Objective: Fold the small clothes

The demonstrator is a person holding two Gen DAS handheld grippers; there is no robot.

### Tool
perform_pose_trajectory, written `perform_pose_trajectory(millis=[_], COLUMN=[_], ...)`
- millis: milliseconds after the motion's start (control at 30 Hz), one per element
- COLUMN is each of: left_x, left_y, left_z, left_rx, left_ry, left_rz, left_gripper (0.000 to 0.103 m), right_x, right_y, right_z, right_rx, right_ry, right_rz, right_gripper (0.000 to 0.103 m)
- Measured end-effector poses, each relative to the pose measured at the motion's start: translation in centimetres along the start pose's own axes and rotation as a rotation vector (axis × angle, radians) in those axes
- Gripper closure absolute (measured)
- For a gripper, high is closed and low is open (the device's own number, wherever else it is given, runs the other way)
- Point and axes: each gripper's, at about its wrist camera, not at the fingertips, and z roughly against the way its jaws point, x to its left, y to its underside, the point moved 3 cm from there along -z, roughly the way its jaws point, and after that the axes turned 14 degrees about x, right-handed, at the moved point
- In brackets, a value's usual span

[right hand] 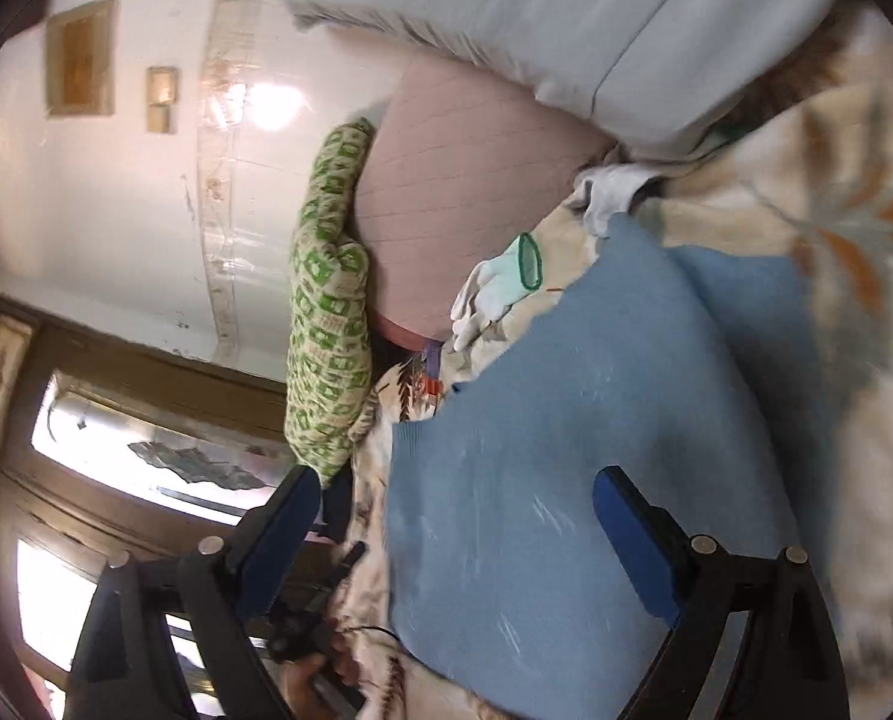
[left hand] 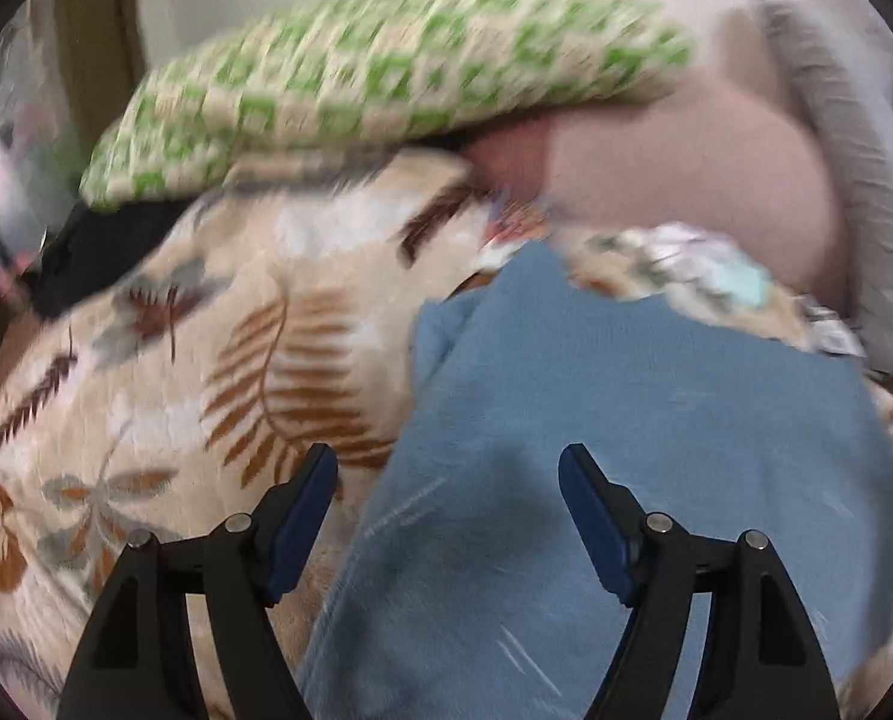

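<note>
Blue garment (left hand: pixel 596 450) noted spread on the leaf-patterned bedcover (left hand: pixel 164 372), filling the lower centre and right of the left wrist view and the lower centre of the right wrist view.

Left gripper (left hand: pixel 446 516) found above the cloth with jaws wide apart, nothing between the pads and no contact visible. Right gripper (right hand: pixel 455 540) likewise spread wide over the same garment, right finger across the cloth, left finger out over its left edge; nothing held.

Step judged: approach to a first grasp, no fold yet evident; cloth lay roughly flat, with one raised crease toward its far end. Next move judged to require descent onto an edge or corner on each side and closure on the garment alone, without pinching the bedcover beneath. Left view heavily blurred; exact edge position there not determinable.

Surroundings recorded:
- pale glove (right hand: pixel 500 282) just beyond the garment's far edge, centre of the right view; possible obstruction to a fold in that direction
- pink quilted cushion (right hand: pixel 458 180) further back
- green-checked pillow (left hand: pixel 386 72) across the upper part of the left view
- white bedding (right hand: pixel 566 18) at upper right of the right view
</note>
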Motion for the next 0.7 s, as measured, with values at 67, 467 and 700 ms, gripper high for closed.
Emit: perform_pose_trajectory(millis=[67, 467, 700], left_x=[0.6, 3.2, 1.5], left_y=[0.0, 0.8, 4.8], left_z=[-3.9, 1.9, 3.2], left_rx=[0.15, -0.024, 0.0], left_ry=[-0.071, 0.09, 0.136], left_rz=[0.023, 0.036, 0.064], left_gripper=[0.025, 0.022, 0.022], right_x=[-3.2, -0.7, -6.3], right_y=[-1.7, 7.0, 15.8], right_z=[-1.2, 3.8, 8.4], right_rx=[-0.002, -0.035, -0.174], right_ry=[0.123, 0.147, 0.083], right_rz=[-0.117, 0.024, -0.198], right_gripper=[0.009, 0.012, 0.011])
